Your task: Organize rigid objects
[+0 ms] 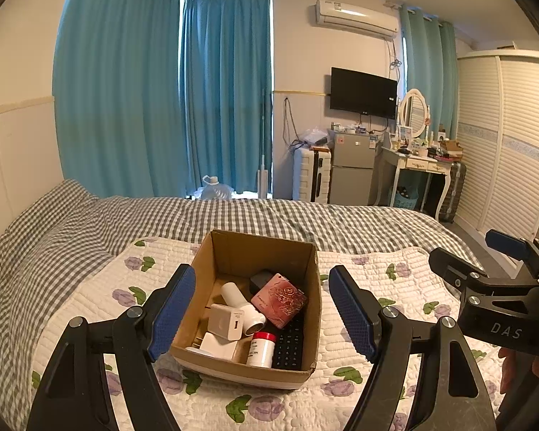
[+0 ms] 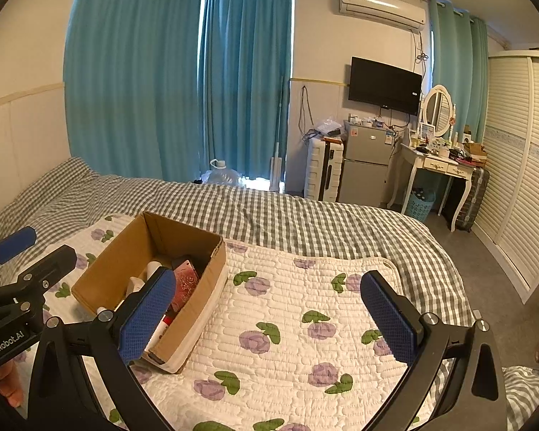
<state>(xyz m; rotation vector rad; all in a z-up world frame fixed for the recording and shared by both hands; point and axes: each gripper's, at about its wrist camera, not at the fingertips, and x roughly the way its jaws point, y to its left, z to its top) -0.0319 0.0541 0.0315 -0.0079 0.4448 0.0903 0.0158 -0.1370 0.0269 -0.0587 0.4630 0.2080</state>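
An open cardboard box (image 1: 233,248) sits on a floral quilt on the bed. It holds a pink rose-patterned case (image 1: 280,300), a white charger cube (image 1: 226,321), a white cylinder (image 1: 240,305), a white bottle with a red cap (image 1: 261,350), a black keypad (image 1: 289,344) and a dark object (image 1: 260,278). My left gripper (image 1: 262,314) is open and empty, its pads on either side of the box, above it. My right gripper (image 2: 269,318) is open and empty over the quilt, right of the box (image 2: 118,269). It also shows in the left wrist view (image 1: 485,262).
The floral quilt (image 2: 287,323) lies on a grey checked bedspread (image 2: 305,215). Beyond the bed stand teal curtains, a water jug (image 2: 221,174), a suitcase, a small fridge (image 2: 366,165), a dressing table (image 2: 438,165) and a white wardrobe at right.
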